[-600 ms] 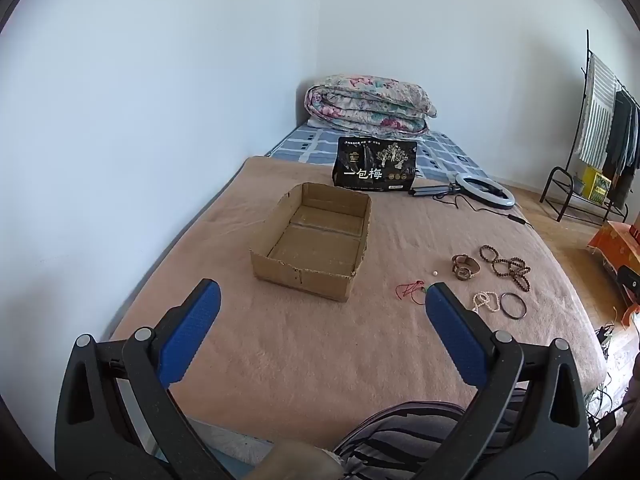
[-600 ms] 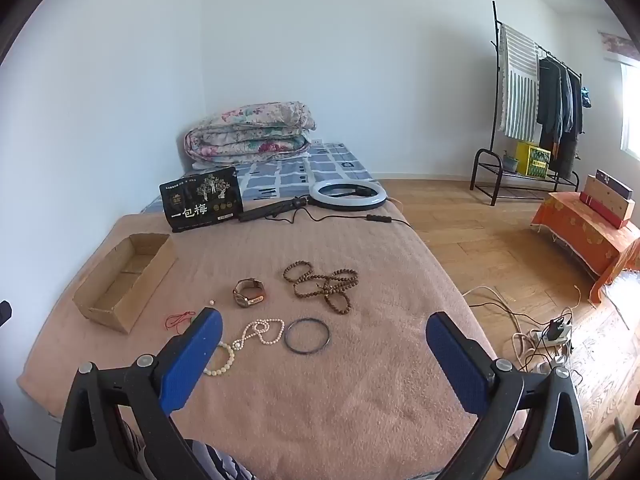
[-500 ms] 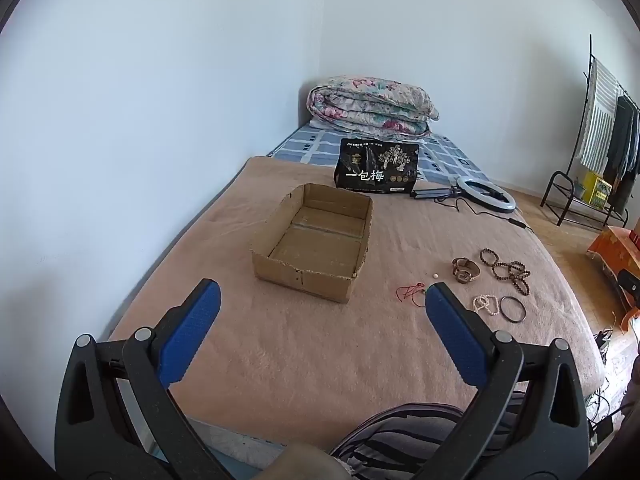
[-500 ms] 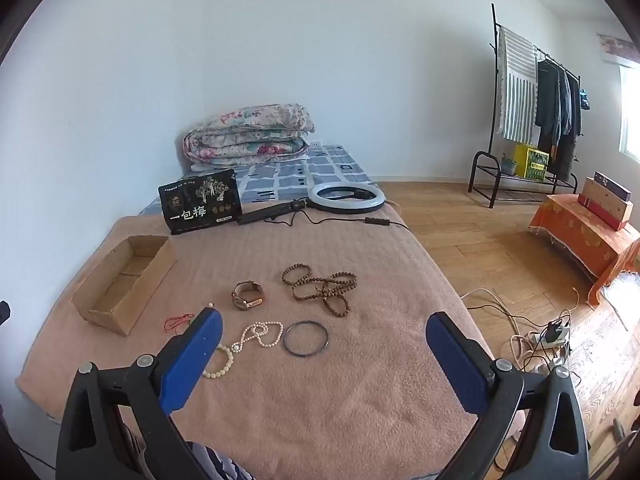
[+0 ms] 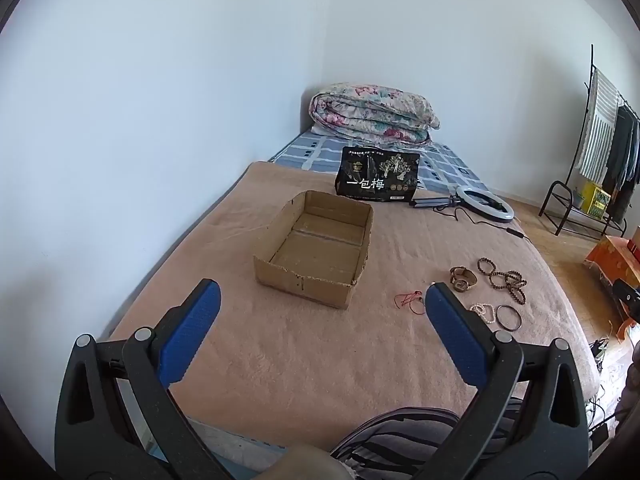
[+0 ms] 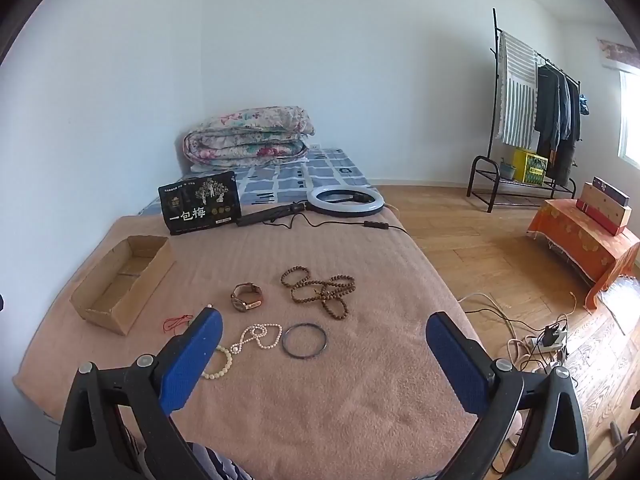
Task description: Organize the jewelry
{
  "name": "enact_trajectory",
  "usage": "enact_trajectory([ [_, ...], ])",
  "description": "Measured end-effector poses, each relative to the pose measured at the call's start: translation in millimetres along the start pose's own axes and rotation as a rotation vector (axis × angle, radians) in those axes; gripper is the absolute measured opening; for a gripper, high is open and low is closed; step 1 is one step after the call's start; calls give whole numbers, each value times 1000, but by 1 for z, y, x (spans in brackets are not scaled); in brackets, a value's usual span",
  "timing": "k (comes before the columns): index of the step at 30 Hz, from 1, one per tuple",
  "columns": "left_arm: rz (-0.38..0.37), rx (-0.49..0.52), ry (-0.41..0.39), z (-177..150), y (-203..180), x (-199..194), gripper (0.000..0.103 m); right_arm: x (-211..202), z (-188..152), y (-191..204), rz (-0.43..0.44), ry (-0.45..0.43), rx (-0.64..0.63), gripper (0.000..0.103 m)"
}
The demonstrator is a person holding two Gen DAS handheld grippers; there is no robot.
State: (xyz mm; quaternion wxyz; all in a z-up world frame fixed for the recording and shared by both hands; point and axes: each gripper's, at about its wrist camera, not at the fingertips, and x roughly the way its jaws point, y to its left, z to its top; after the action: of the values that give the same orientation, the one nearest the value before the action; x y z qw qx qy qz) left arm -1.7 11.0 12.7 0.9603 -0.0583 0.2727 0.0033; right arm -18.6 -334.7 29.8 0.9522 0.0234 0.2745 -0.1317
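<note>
An open cardboard box (image 5: 316, 252) (image 6: 120, 280) sits empty on the pink blanket. To its right lie a watch (image 6: 247, 297) (image 5: 462, 279), brown bead strings (image 6: 324, 290) (image 5: 505, 280), a pearl necklace (image 6: 256, 336), a cream bead bracelet (image 6: 220, 366), a dark bangle (image 6: 304, 340) (image 5: 509, 317) and a red cord (image 6: 176, 322) (image 5: 408, 302). My left gripper (image 5: 320, 296) stands open above the blanket, short of the box. My right gripper (image 6: 324, 328) is open too, hanging over the bangle and pearls with nothing between its fingers.
A black printed bag (image 6: 200, 208), a ring light (image 6: 344, 200) with its cable and a folded quilt (image 6: 248, 136) lie at the far end of the bed. A clothes rack (image 6: 528, 120), an orange-draped stand (image 6: 584, 240) and floor cables (image 6: 540, 340) are at right. Striped trousers (image 5: 400, 436) show below.
Both views have shifted slightly, with the box and jewelry sitting a little lower and nearer. Both grippers stay open and nothing on the blanket has moved.
</note>
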Motion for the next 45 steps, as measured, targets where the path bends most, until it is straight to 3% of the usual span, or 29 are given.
enact_trajectory([
  [17,-24,-25,-11,14,3,-16,103,3,-3,-1,6,5,5,103],
  [45,-26,-26,-11,8,3,-15,103,5,-2,1,7,21,2,103],
])
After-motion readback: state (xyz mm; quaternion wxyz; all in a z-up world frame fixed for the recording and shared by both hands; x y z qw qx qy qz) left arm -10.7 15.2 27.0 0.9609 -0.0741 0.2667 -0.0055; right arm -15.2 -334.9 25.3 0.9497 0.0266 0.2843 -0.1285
